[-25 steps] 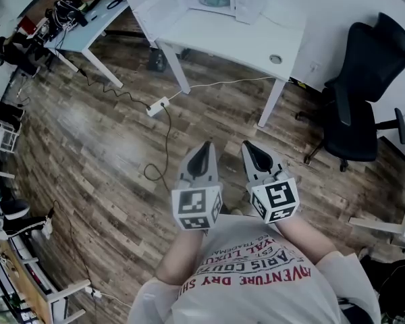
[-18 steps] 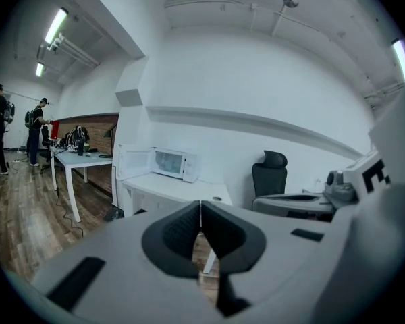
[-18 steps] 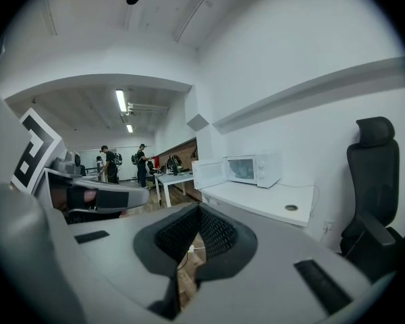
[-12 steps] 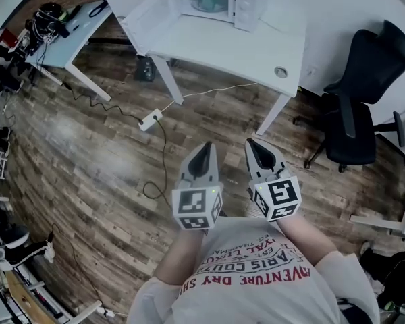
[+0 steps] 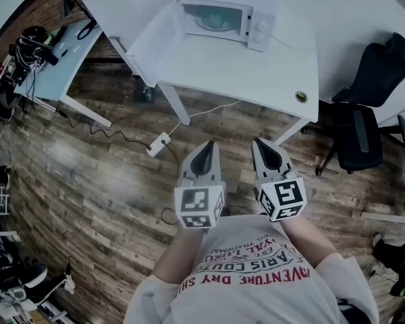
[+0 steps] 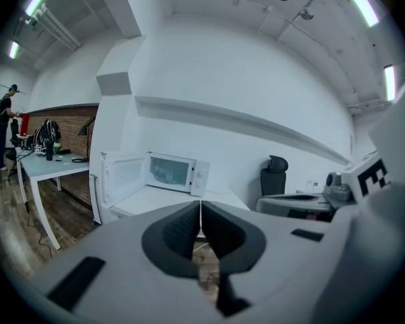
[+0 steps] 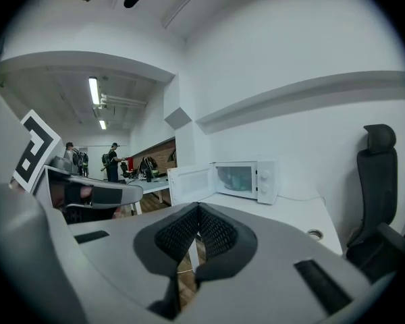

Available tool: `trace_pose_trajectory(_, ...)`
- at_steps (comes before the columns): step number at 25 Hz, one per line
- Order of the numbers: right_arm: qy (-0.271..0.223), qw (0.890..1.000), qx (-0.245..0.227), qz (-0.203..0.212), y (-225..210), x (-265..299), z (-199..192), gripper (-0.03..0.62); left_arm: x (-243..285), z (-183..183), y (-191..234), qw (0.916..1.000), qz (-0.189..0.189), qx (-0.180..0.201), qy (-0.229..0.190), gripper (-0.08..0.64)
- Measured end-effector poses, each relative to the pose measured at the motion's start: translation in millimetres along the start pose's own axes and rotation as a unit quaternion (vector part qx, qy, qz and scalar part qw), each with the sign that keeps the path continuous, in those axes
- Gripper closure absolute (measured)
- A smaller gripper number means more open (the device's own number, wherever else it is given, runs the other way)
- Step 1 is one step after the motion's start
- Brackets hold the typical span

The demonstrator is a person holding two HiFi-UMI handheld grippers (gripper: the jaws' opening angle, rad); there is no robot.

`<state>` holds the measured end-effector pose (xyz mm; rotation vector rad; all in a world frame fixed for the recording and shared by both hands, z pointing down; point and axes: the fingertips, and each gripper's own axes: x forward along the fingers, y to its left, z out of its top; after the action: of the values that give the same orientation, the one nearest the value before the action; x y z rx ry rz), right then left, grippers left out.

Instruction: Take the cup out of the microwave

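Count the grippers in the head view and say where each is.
2. The left gripper is low in the middle, over the floor; the right gripper is just right of it, apart. Both point toward the table. None looks hidden.

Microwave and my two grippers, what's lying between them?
Head view: bare white table in front of the open microwave, then wood floor crossed by a white cable. Left gripper and right gripper are shut, empty.
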<state>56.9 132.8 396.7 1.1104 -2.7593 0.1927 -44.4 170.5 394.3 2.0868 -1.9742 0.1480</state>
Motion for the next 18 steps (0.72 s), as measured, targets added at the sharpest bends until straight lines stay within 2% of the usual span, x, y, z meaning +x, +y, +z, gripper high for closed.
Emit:
trace_pose_trajectory(4,0.004,1.0,0.008,-0.004,16,44,8,0.583,19,9,44,1.0,-0.006,0.005,0.006,0.552)
trace_pose_trajectory(8,0.018,1.0,0.01,0.005,21,79,7,0.582,40,5,71,0.9998,-0.006,-0.009,0.019,0.552)
trace_pose_trajectory(18,0.027,0.999,0.014,0.015,-10,171,4,0.582,119,6,116,0.9993,0.0,-0.012,0.036,0.552)
